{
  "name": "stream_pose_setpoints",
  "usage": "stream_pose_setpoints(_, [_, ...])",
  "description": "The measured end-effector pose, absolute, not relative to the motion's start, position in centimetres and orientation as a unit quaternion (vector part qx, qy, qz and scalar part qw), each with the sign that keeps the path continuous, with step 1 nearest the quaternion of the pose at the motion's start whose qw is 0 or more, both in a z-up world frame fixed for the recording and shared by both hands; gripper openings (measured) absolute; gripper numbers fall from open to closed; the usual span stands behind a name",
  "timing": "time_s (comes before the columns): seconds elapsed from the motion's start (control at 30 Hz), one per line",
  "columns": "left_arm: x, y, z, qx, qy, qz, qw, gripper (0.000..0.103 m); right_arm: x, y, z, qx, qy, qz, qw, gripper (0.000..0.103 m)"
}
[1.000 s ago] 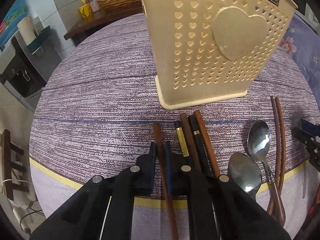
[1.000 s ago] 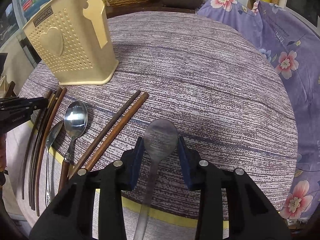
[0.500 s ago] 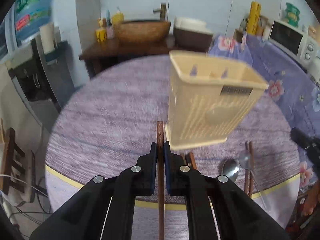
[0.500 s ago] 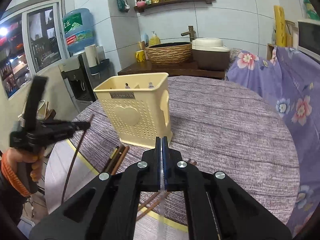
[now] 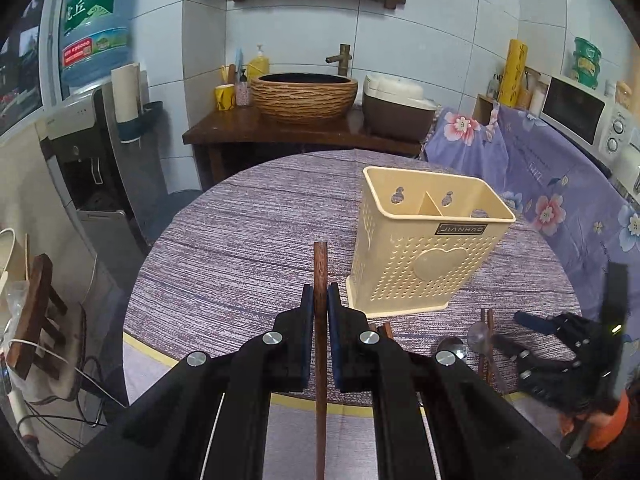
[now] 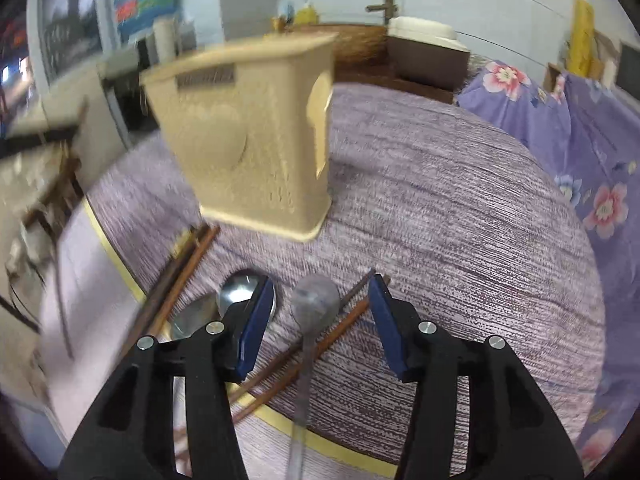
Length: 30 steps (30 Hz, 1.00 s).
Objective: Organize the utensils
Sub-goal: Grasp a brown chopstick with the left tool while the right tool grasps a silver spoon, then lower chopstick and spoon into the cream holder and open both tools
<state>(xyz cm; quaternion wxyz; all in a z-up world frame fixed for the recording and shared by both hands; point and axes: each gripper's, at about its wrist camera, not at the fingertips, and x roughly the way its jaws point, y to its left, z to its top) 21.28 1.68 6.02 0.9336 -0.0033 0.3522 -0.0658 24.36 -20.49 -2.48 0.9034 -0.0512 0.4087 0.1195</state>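
Wooden chopstick (image 5: 320, 280): stiff, light; pinched near its upper end by left gripper (image 5: 320, 312). Steel spoon (image 6: 314, 304): slippery, lies loose between right gripper's (image 6: 322, 300) opening jaws.

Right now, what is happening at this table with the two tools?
A person is sorting utensils into a cream utensil holder on a round table. The left hand-held gripper is shut on one brown chopstick, lifted above the table. The right hand-held gripper is opening; a grey spoon shows between its pads, which do not press on it. More chopsticks and another spoon lie near the table edge.
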Motion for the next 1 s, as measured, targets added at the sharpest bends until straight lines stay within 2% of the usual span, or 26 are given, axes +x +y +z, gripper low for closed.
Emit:
stream_pose_setpoints(0.13, [20.7,1.7,6.0,-0.002,0.346,-0.058,0.936,0.008,25.3,-19.1,-4.8,-0.114,0.441,0.105,0.884,0.050])
stream_pose_setpoints(0.37, [20.2,1.9,5.6,-0.003,0.351,-0.055,0.935,0.008,26.4,-18.7,-5.9,-0.120,0.452,0.102,0.878,0.050])
stream_pose_setpoints(0.53, [20.3,2.0,5.4,-0.005,0.353,-0.056,0.934,0.008,26.7,-18.1,-5.8,-0.114,0.454,0.098,0.878,0.037])
stream_pose_setpoints(0.7, [20.3,2.0,5.3,-0.009,0.352,-0.058,0.934,0.008,26.6,-18.5,-5.7,-0.095,0.449,0.097,0.883,0.037])
stream_pose_setpoints(0.83, [20.3,2.0,5.6,-0.014,0.346,-0.064,0.936,0.008,25.6,-20.6,-3.7,-0.032,0.412,0.115,0.903,0.037])
stream_pose_setpoints(1.0, [19.8,2.1,7.6,-0.020,0.318,-0.077,0.945,0.008,21.5,-22.0,1.5,0.002,0.306,0.147,0.941,0.037])
